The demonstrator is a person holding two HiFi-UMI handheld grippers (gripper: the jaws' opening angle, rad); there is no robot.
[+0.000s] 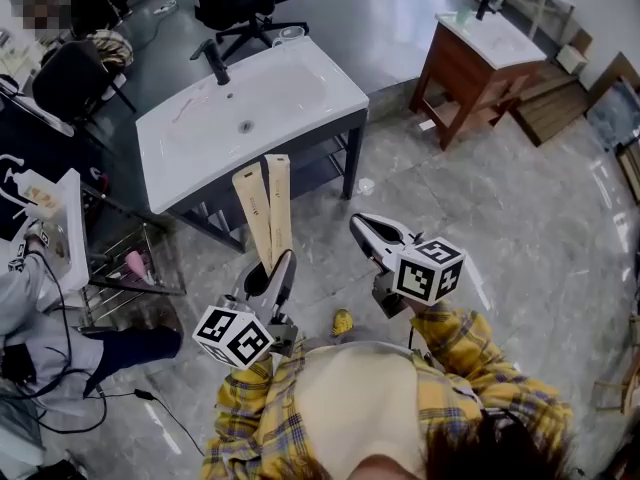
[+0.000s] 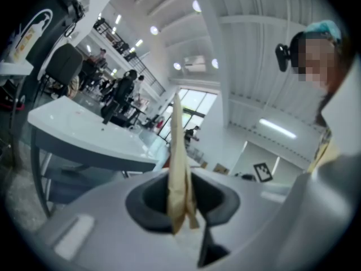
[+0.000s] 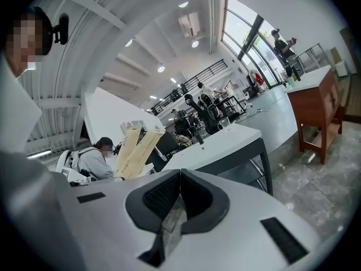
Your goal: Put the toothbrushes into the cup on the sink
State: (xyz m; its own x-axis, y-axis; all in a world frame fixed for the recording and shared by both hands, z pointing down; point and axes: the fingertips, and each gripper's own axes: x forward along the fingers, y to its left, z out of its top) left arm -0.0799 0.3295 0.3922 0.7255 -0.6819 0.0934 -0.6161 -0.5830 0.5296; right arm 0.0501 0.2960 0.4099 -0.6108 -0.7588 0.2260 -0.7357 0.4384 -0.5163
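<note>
Two paper-wrapped toothbrushes (image 1: 262,208) stand up from our left tongs (image 1: 278,273), which are clenched on their lower ends so the long ends lead toward the sink (image 1: 250,108); we judge this a carry, since they hang over the floor, well short of the basin; the cup (image 1: 291,34) stands at the sink's far edge, to the right of the faucet (image 1: 213,63) and not yet reached; our right tongs (image 1: 362,228) are pressed together on nothing we can make out, free, likely, to help at the cup.

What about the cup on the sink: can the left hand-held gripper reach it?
Probably not yet. The left hand-held gripper, clamping wrapped toothbrushes, is short of the sink; the cup stands at its far rim.
</note>
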